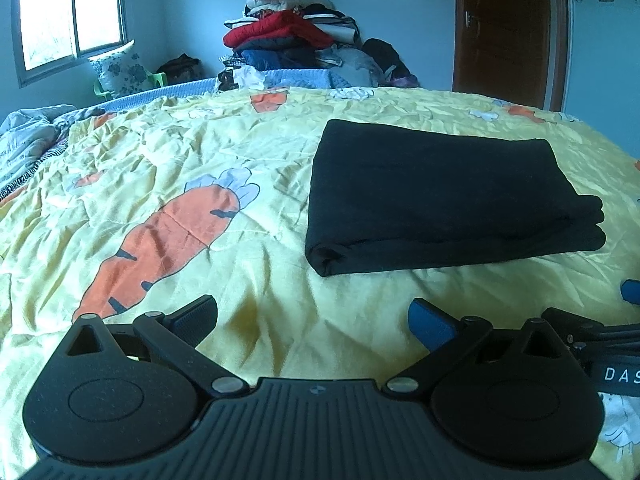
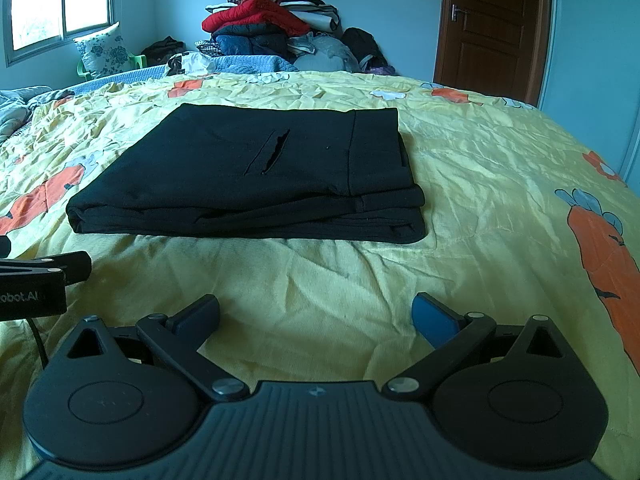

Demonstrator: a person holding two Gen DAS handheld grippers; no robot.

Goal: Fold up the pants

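Pants point(image 2: 248, 176), black and folded into a flat rectangular stack, lie on a yellow bedspread point(image 2: 480, 152) printed with orange carrots point(image 1: 160, 240). In the right wrist view the bundle sits straight ahead of the camera near the middle of the bed, a slit pocket opening showing on its top layer and the stacked folded edges facing the lens. In the left wrist view the same bundle point(image 1: 440, 196) lies ahead and off to the right.

The left gripper point(image 1: 314, 320) hangs low over bare bedspread on the near side of the pants, well apart from them, its two fingers spread wide with nothing between them. The right gripper point(image 2: 316, 316) is set the same way, fingers wide apart, empty, aimed at the bundle's near edge without touching it. The two tools sit side by side: part of the right one shows at the right edge of the left wrist view, and part of the left one shows at the left edge of the right wrist view.

Beyond the far side of the bed, a tall pile of clothes point(image 2: 268, 20) topped with red and dark garments rises against the blue wall. A window point(image 1: 68, 16) stands at the left, with a floral pillow point(image 1: 120, 68) beneath it, and a brown wooden door point(image 2: 492, 20) stands at the right.
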